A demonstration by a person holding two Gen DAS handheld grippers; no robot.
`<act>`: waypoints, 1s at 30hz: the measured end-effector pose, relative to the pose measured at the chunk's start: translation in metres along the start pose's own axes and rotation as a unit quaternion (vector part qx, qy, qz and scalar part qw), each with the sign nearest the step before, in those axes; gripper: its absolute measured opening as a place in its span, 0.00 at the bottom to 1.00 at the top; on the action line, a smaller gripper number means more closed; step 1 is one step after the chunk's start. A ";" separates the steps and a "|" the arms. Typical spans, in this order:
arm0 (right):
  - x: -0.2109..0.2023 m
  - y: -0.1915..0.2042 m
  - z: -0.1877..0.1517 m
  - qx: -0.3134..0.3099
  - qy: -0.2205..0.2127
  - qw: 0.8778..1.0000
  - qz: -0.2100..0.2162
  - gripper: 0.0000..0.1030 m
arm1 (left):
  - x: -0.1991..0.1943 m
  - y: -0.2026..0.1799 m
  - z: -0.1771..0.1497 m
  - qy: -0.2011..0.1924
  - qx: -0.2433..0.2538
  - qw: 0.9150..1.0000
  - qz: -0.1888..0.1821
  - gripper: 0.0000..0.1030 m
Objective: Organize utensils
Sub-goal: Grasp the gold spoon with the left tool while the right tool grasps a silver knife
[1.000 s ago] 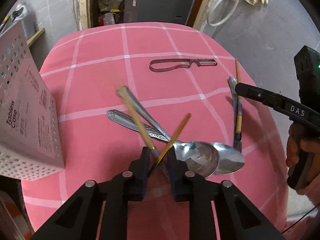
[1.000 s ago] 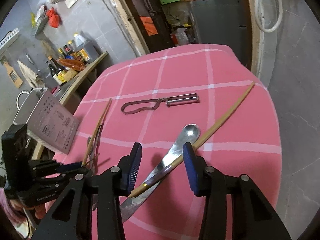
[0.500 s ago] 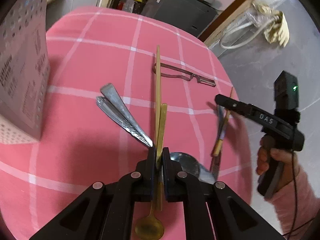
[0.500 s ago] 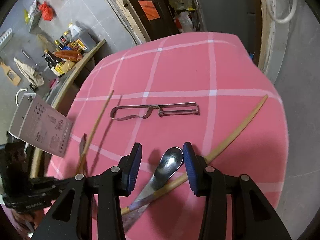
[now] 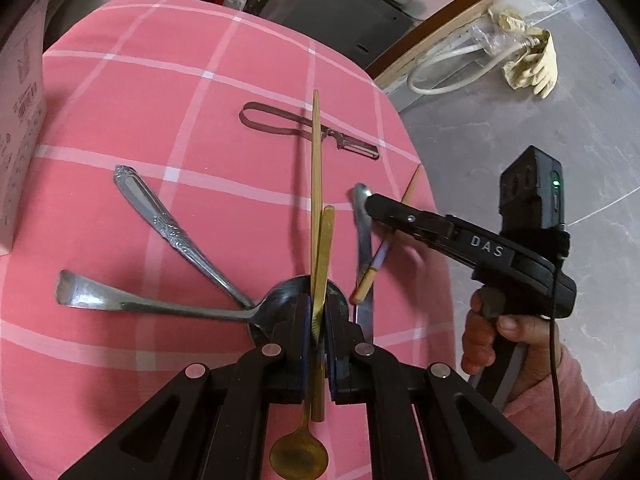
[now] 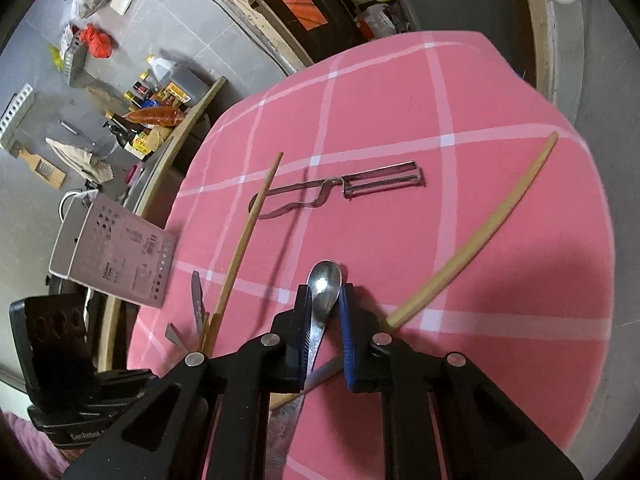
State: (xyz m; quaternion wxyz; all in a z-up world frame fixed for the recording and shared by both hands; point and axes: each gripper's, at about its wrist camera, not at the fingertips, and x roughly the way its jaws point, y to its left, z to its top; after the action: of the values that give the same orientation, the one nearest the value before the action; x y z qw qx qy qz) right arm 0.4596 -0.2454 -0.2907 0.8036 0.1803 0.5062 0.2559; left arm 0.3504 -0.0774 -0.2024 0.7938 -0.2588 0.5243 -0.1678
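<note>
While the left gripper pinches a chopstick pointing toward twelve o'clock, the right gripper pinches a knife handle, also toward twelve.

- "DAS": pale raised letters on the black body of the right gripper, seen from the left wrist view at about 3 o'clock.
- "GenRobot": pale lettering on the black body of the left gripper, in the right wrist view at about 8 o'clock; the word runs off behind the near arm and its end cannot be made out.
- White perforated utensil case, at 9 o'clock in the right wrist view: carries a printed label with a barcode and lines of small print, too small to read.
</note>
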 end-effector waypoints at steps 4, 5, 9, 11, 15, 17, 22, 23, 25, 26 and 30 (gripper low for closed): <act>0.007 -0.001 0.001 0.015 -0.001 1.000 0.015 0.12 | 0.001 0.009 -0.001 0.003 -0.021 1.000 -0.005 0.07; 0.006 -0.002 0.000 0.017 -0.002 1.000 0.017 0.12 | 0.001 0.012 -0.001 0.004 -0.026 1.000 -0.006 0.07; 0.008 0.002 0.000 0.014 -0.002 1.000 0.014 0.13 | -0.001 0.019 -0.006 0.001 -0.043 0.999 -0.018 0.07; 0.009 0.005 0.001 0.009 0.001 1.000 0.010 0.15 | -0.002 0.020 -0.007 0.001 -0.041 0.999 -0.016 0.07; 0.011 0.012 0.003 -0.004 0.004 1.000 0.003 0.20 | -0.004 0.019 -0.009 -0.008 -0.034 0.999 -0.008 0.07; 0.012 0.015 0.004 -0.011 0.004 1.000 -0.003 0.20 | -0.006 0.020 -0.009 -0.014 -0.035 0.999 -0.009 0.07; 0.013 0.015 0.007 -0.015 -0.003 1.000 -0.010 0.21 | -0.009 0.019 -0.010 -0.018 -0.034 0.999 -0.020 0.07; 0.014 0.016 0.007 -0.019 -0.003 1.000 -0.012 0.21 | -0.008 0.017 -0.009 -0.018 -0.033 0.999 -0.024 0.07; 0.018 0.020 0.009 -0.026 0.007 1.000 -0.005 0.21 | -0.006 0.014 -0.008 -0.017 -0.029 0.999 -0.030 0.07; 0.024 0.020 0.009 -0.025 0.025 0.999 0.002 0.19 | -0.004 0.012 -0.007 -0.017 -0.028 0.999 -0.034 0.07; 0.031 0.032 0.007 -0.054 0.027 0.998 -0.023 0.16 | -0.003 0.010 -0.005 -0.018 -0.031 0.999 -0.041 0.07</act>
State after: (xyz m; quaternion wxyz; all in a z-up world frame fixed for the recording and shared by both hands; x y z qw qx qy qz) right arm 0.4693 -0.2016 -0.2927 0.8035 0.1184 0.5177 0.2691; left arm 0.3447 -0.0687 -0.2071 0.7874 -0.3073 0.5037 -0.1787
